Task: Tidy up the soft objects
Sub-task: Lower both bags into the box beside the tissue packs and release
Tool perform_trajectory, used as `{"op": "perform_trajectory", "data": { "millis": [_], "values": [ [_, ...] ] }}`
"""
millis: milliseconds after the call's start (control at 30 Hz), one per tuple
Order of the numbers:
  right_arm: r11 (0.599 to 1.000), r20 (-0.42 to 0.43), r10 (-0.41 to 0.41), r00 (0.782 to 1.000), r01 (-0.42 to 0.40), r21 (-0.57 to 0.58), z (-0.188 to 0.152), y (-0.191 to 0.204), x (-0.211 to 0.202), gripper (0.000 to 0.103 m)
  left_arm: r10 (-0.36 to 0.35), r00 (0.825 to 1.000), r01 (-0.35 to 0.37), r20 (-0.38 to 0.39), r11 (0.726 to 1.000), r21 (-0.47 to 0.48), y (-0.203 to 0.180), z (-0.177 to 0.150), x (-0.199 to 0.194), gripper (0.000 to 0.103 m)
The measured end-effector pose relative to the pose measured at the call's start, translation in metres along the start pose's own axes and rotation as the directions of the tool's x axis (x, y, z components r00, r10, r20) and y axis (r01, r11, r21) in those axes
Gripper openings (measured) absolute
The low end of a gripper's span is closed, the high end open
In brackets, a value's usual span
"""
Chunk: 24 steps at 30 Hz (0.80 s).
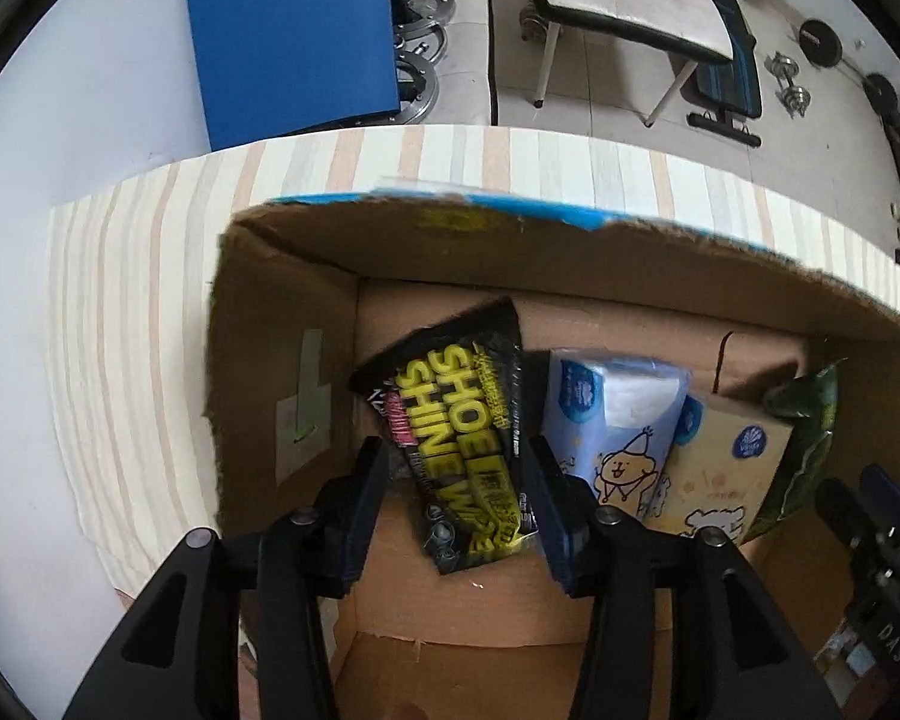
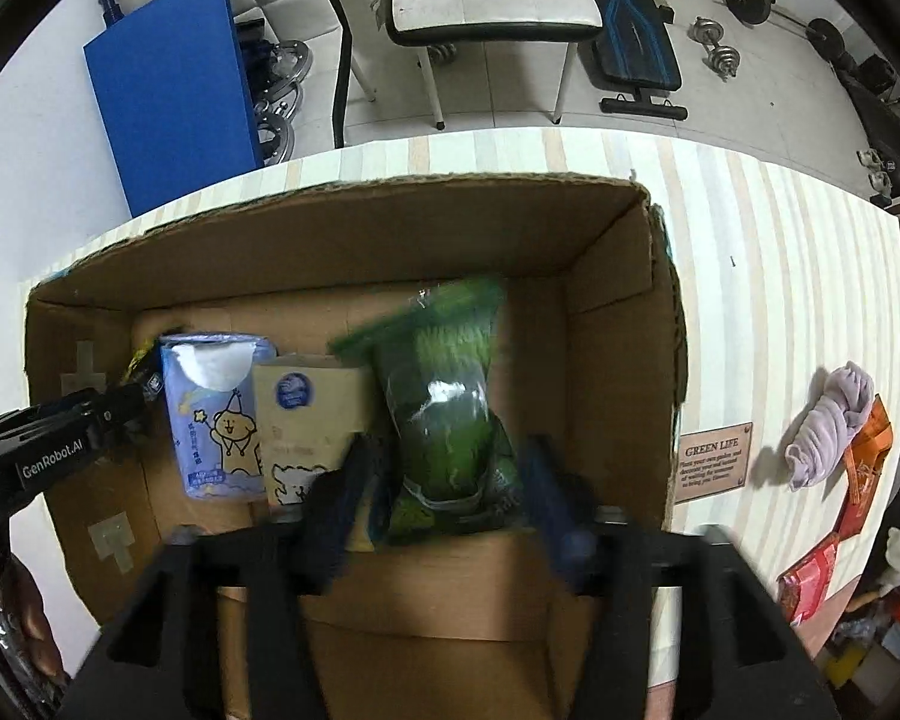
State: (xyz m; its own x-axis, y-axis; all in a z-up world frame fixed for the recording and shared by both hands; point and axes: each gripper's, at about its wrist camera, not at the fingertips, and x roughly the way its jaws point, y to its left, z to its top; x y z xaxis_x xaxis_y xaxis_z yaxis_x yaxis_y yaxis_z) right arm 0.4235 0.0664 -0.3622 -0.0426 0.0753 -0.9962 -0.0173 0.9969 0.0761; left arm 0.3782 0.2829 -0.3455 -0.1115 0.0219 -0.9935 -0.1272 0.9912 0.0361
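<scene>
Four soft packs sit in the cardboard box [image 2: 624, 324] on the striped bench [image 2: 780, 276]. The black shoe wipes pack [image 1: 462, 438] lies at the left end, between the wide-apart fingers of the left gripper [image 1: 459, 468]. Next come the blue tissue pack [image 2: 213, 414] and the tan tissue pack [image 2: 306, 420], side by side. The green bag [image 2: 450, 420] stands between the right gripper [image 2: 447, 468] fingers, which are apart too. A purple cloth [image 2: 828, 426] lies on the bench, outside the box.
</scene>
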Motion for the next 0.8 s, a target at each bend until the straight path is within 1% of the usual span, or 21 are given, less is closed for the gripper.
{"op": "perform_trajectory", "data": {
  "millis": [33, 167, 200, 233, 267, 300, 333, 367, 400, 433, 467, 633, 700, 800],
  "values": [
    [1.000, 0.003, 0.002, 1.000, -0.002, 0.000, 0.000, 0.000, -0.001, 0.070, 0.004, 1.000, -0.004, 0.007, 1.000, -0.001, 0.001, -0.001, -0.003, 0.044],
    [1.000, 0.009, 0.007, 1.000, -0.007, -0.007, -0.004, 0.001, -0.007, 0.071, -0.008, 0.999, 0.008, 0.032, 1.000, -0.003, 0.004, -0.010, -0.015, 0.045],
    [1.000, 0.007, 0.009, 1.000, -0.009, -0.014, -0.007, 0.002, -0.008, 0.073, -0.011, 0.999, 0.011, 0.039, 1.000, -0.004, 0.005, -0.013, -0.018, 0.046],
    [1.000, 0.008, 0.009, 1.000, -0.009, -0.019, -0.010, 0.002, -0.010, 0.076, -0.012, 0.999, 0.012, 0.051, 1.000, -0.003, 0.005, -0.017, -0.022, 0.048],
    [1.000, 0.009, 0.012, 1.000, -0.012, -0.023, -0.013, 0.003, -0.012, 0.081, -0.013, 0.998, 0.013, 0.064, 1.000, -0.004, 0.006, -0.021, -0.026, 0.055],
    [0.999, 0.011, 0.018, 1.000, -0.018, -0.033, -0.019, 0.005, -0.016, 0.082, -0.015, 0.997, 0.016, 0.078, 1.000, -0.008, 0.007, -0.025, -0.028, 0.071],
    [0.999, 0.011, 0.023, 1.000, -0.022, -0.040, -0.023, 0.006, -0.017, 0.084, -0.017, 0.995, 0.019, 0.097, 1.000, -0.016, 0.009, -0.030, -0.032, 0.079],
    [0.999, 0.010, 0.027, 1.000, -0.026, -0.048, -0.027, 0.008, -0.018, 0.086, -0.020, 0.993, 0.023, 0.114, 1.000, -0.020, 0.010, -0.036, -0.035, 0.092],
    [0.998, 0.009, 0.030, 0.999, -0.030, -0.055, -0.031, 0.009, -0.020, 0.089, -0.023, 0.991, 0.026, 0.128, 0.999, -0.023, 0.010, -0.042, -0.039, 0.096],
    [0.997, 0.008, 0.037, 0.999, -0.036, -0.068, -0.037, 0.011, -0.021, 0.097, -0.015, 0.990, 0.019, 0.139, 0.999, -0.028, 0.012, -0.051, -0.041, 0.097],
    [0.996, 0.011, 0.040, 0.999, -0.039, -0.081, -0.042, 0.013, -0.022, 0.102, -0.010, 0.989, 0.015, 0.145, 0.999, -0.030, 0.012, -0.056, -0.042, 0.099],
    [0.993, 0.055, 0.031, 0.998, -0.025, -0.115, -0.069, 0.016, -0.035, 0.103, -0.004, 0.982, 0.010, 0.190, 0.999, -0.031, 0.009, -0.091, -0.053, 0.100],
    [0.992, 0.078, 0.026, 0.997, -0.017, -0.121, -0.081, 0.015, -0.042, 0.103, 0.015, 0.974, -0.007, 0.228, 0.999, -0.035, 0.007, -0.106, -0.060, 0.100],
    [0.992, 0.106, 0.043, 0.993, -0.030, -0.122, -0.098, 0.011, -0.051, 0.103, 0.029, 0.958, -0.016, 0.287, 0.999, -0.047, 0.005, -0.126, -0.071, 0.100]
  ]
}}
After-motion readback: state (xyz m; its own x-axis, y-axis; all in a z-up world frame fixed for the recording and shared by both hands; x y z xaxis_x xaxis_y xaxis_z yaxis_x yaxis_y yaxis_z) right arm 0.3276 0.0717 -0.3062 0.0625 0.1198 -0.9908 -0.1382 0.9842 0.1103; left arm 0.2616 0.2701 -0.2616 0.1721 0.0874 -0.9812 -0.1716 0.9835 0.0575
